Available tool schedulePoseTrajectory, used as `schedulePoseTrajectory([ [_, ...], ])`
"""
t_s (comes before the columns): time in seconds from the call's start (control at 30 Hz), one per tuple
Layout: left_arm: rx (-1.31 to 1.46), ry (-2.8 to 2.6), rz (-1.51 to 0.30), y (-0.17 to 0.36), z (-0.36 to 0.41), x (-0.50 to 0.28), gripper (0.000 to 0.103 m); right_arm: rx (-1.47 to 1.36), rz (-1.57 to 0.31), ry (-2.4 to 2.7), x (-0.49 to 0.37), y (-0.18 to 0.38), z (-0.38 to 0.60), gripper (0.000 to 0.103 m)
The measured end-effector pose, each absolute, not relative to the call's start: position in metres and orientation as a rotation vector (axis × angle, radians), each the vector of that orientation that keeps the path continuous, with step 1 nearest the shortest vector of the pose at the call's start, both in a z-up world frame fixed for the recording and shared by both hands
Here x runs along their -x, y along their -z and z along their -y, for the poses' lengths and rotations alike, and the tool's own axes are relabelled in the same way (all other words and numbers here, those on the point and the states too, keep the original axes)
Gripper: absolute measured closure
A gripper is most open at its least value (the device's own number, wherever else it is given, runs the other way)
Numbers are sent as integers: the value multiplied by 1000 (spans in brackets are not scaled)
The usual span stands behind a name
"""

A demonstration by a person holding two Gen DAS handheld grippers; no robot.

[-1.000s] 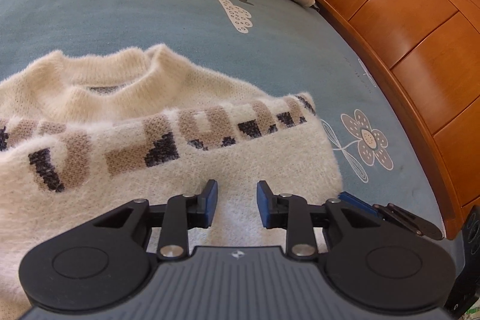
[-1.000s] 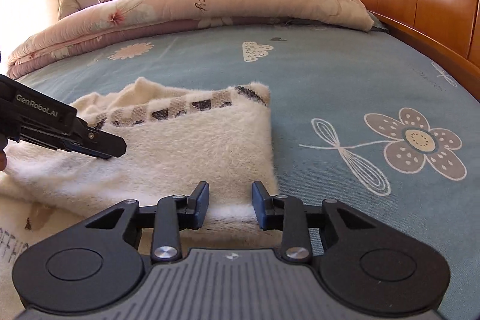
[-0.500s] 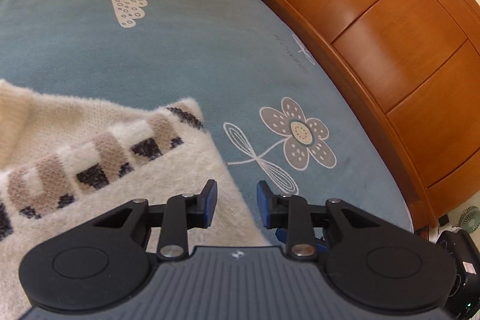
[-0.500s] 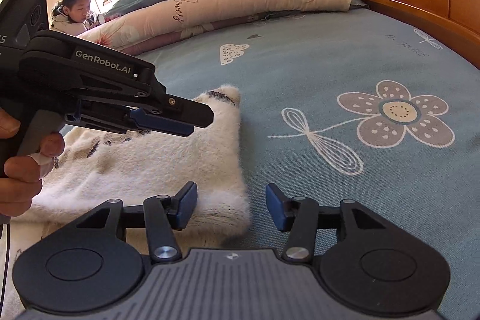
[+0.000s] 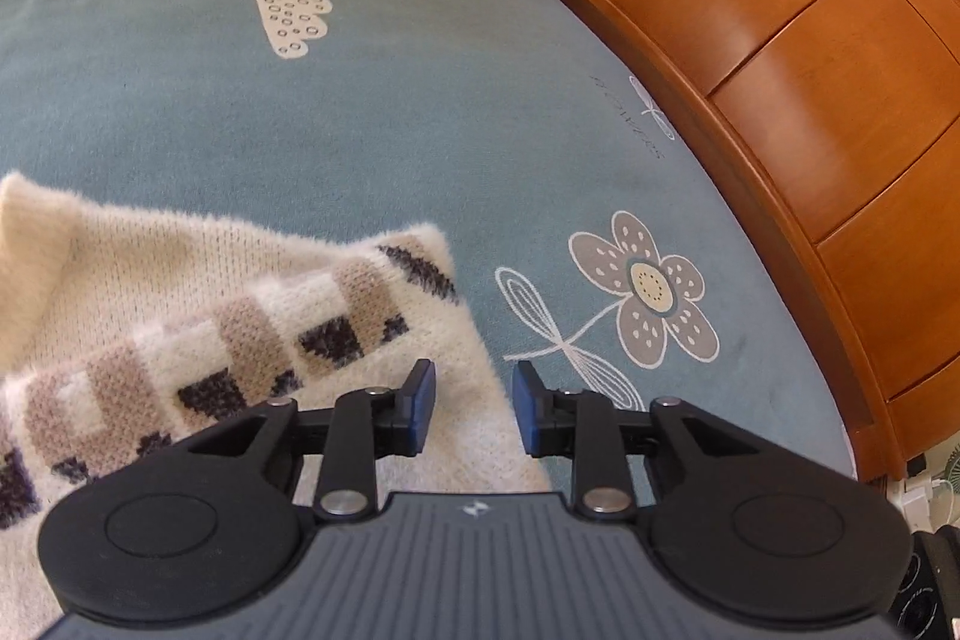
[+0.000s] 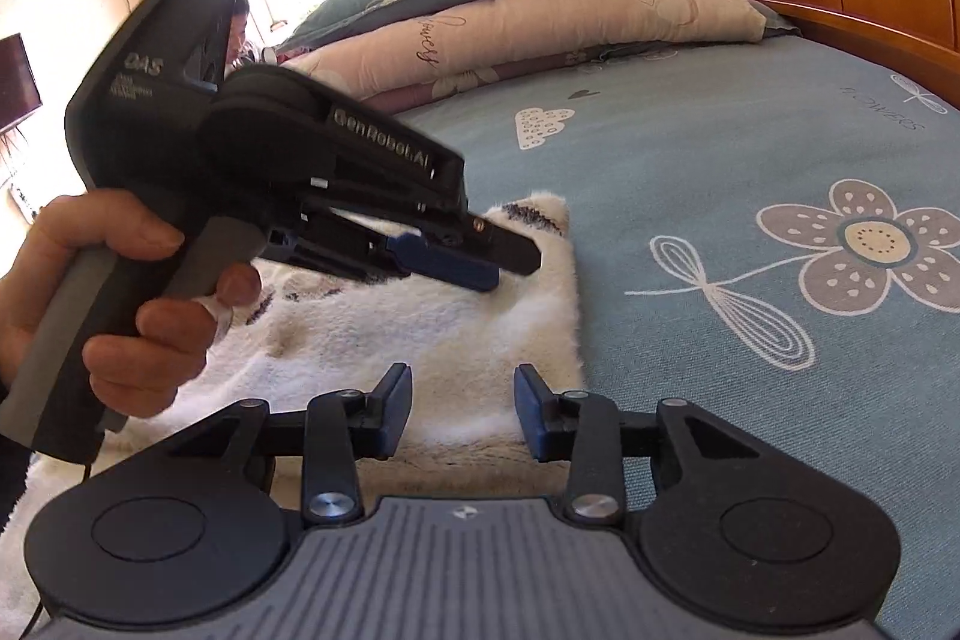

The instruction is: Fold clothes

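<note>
A fluffy cream sweater [image 5: 198, 292] with a brown and black block pattern lies folded on the blue bedsheet [image 5: 420, 112]. My left gripper [image 5: 471, 412] is open above the sweater's right edge, with nothing between its fingers. In the right wrist view the sweater [image 6: 456, 334] lies just ahead. My right gripper [image 6: 463, 412] stands open over its near right corner and holds nothing. The left gripper [image 6: 501, 265], held by a hand [image 6: 114, 316], hovers low over the sweater's far corner.
A wooden headboard [image 5: 810, 88] curves along the right side of the bed. Pillows and a rolled quilt [image 6: 540, 22] are stacked at the far end. A person sits behind them near the window. Bare sheet with flower prints [image 6: 864, 244] stretches to the right of the sweater.
The left gripper swung right, from over the sweater's middle to its right edge, and now shows large in the right view. The right gripper's jaws widened from a narrow gap.
</note>
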State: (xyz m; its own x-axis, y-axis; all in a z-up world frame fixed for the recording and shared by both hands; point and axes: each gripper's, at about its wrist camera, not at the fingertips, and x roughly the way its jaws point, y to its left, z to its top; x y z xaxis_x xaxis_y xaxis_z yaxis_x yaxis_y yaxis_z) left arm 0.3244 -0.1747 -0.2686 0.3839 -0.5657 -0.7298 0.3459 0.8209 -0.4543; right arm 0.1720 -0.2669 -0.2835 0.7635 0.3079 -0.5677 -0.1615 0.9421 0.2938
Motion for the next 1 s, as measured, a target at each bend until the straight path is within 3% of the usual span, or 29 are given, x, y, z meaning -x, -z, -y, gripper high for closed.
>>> schedulePoseTrajectory([
  [0.4,143,512,-1025,282,206,-369,72,-246,-683,-238,-172,286,267,63],
  [0.6,173,559,-1029,269,208,-358,74,-249,-684,-242,-170,285,267,63],
  [0.7,188,602,-1051,261,210,-350,68,-256,-685,-244,-170,285,269,63],
  [0.83,57,583,-1065,273,225,-335,68,-255,-685,-244,-170,285,269,63],
  [1.0,114,586,-1075,271,217,-336,68,-254,-684,-245,-170,285,269,63],
])
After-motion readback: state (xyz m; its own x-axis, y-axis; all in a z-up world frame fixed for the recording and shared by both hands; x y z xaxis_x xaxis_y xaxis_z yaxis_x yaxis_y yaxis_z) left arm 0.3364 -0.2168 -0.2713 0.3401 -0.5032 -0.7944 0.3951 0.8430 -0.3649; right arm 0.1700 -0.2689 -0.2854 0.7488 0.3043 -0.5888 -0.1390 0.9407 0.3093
